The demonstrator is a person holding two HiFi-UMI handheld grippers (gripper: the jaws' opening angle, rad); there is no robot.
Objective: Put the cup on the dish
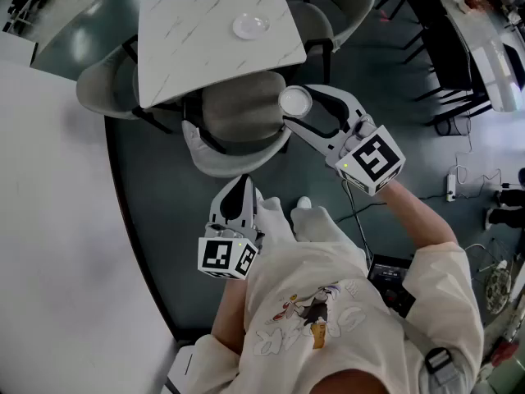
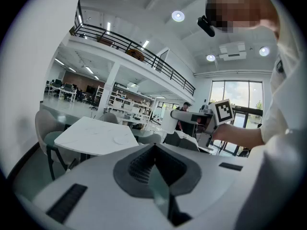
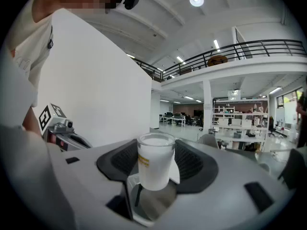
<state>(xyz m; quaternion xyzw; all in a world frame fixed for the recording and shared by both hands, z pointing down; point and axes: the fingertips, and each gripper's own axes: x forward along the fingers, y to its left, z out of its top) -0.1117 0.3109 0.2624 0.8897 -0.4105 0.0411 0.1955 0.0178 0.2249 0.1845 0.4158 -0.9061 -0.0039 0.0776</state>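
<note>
A frosted white cup (image 1: pixel 294 100) stands upright between the jaws of my right gripper (image 1: pixel 300 107), which is shut on it, in the air above a grey chair. In the right gripper view the cup (image 3: pixel 155 161) fills the gap between the dark pads (image 3: pixel 192 163). The small white dish (image 1: pixel 250 25) lies on the white marble-look table (image 1: pixel 189 56), beyond the cup and to its left. My left gripper (image 1: pixel 240 182) hangs lower, close to the person's body, with its jaws shut and nothing in them. In the left gripper view the dish (image 2: pixel 120 139) shows on the table (image 2: pixel 81 135).
Grey armchairs (image 1: pixel 246 125) surround the table, one directly under the cup. A white partition (image 1: pixel 49 236) runs along the left. Cables and a power strip (image 1: pixel 450 185) lie on the dark floor at the right, near black furniture legs.
</note>
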